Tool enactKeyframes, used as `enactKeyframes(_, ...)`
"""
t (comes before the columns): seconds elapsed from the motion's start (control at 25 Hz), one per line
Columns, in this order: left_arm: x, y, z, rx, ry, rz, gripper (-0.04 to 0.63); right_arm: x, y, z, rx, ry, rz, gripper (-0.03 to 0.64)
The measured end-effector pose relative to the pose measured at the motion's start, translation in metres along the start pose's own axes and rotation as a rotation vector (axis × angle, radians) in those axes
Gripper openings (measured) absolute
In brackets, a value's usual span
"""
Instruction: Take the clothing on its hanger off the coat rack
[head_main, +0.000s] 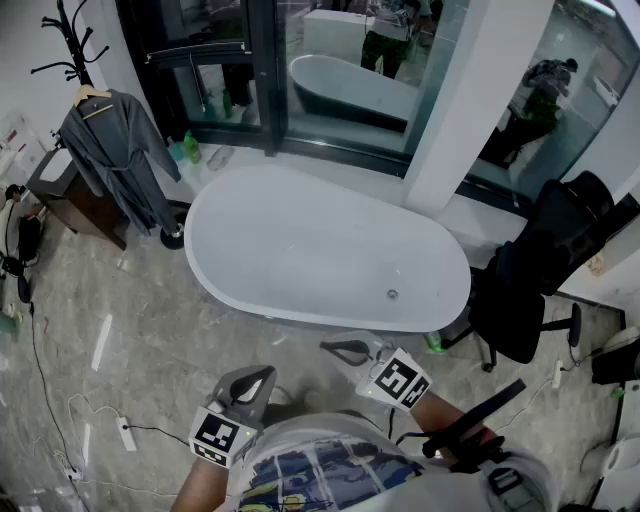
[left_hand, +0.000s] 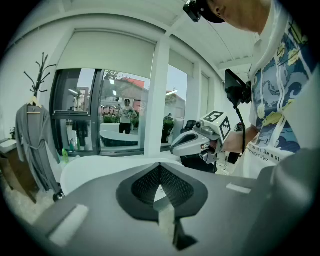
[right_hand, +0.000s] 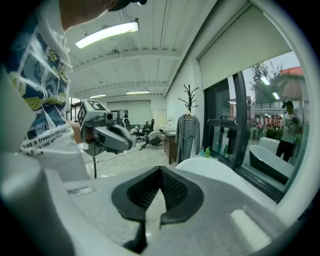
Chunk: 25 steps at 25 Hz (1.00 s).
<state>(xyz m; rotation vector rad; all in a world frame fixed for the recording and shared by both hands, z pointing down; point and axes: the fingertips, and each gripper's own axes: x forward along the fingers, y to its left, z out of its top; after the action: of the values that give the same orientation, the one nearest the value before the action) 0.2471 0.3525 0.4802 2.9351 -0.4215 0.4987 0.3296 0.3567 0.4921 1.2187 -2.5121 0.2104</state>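
A grey robe (head_main: 115, 150) hangs on a wooden hanger from the black coat rack (head_main: 70, 40) at the far left of the room. Both gripper views also catch the robe (left_hand: 32, 140) (right_hand: 187, 135), small and distant. My left gripper (head_main: 262, 372) and right gripper (head_main: 335, 348) are low and close to my body, well short of the rack, with the bathtub between. The left gripper (left_hand: 160, 165) has its jaws together with nothing in them. The right gripper (right_hand: 161, 170) is likewise shut and empty.
A white freestanding bathtub (head_main: 230, 190) fills the middle of the floor. A wooden cabinet (head_main: 70, 200) stands beside the rack. A black office chair (head_main: 540, 270) is at the right. Cables and a power strip (head_main: 125, 435) lie on the floor at the left. Glass doors (head_main: 330, 70) line the far side.
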Motion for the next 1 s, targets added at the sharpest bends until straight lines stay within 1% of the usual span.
enactKeyframes(0.2,-0.001,0.002,-0.004,-0.012,0.005,0.003,0.003,0.007,-0.001,0.001,-0.001,0.002,0.018,0.0)
enactKeyframes(0.4,0.009,0.006,0.007,0.002,0.0,-0.004,0.002,0.01,-0.011,0.004,-0.012,0.005,0.04,0.0)
enactKeyframes(0.56,0.009,0.02,0.013,0.001,-0.004,0.019,0.003,0.024,-0.021,0.011,0.021,-0.018,0.062,0.002)
enactKeyframes(0.68,0.003,0.038,0.01,-0.022,0.003,0.038,0.003,0.044,-0.024,0.021,0.027,-0.047,0.085,0.003)
enactKeyframes(0.76,-0.002,0.054,0.008,-0.037,0.0,0.051,0.002,0.061,-0.025,0.027,0.018,-0.048,0.109,0.008)
enactKeyframes(0.8,-0.004,0.065,0.007,-0.045,-0.007,0.059,0.003,0.072,-0.026,0.03,0.013,-0.042,0.121,0.043)
enactKeyframes(0.84,-0.006,0.075,0.005,-0.054,-0.016,0.065,0.003,0.083,-0.027,0.033,0.009,-0.034,0.132,0.058)
enactKeyframes(0.88,-0.009,0.087,0.005,-0.063,-0.024,0.071,0.003,0.095,-0.029,0.036,0.005,-0.025,0.143,0.069)
enactKeyframes(1.0,-0.019,0.13,0.004,-0.067,-0.039,0.096,0.003,0.137,-0.039,0.047,-0.01,-0.007,0.163,0.074)
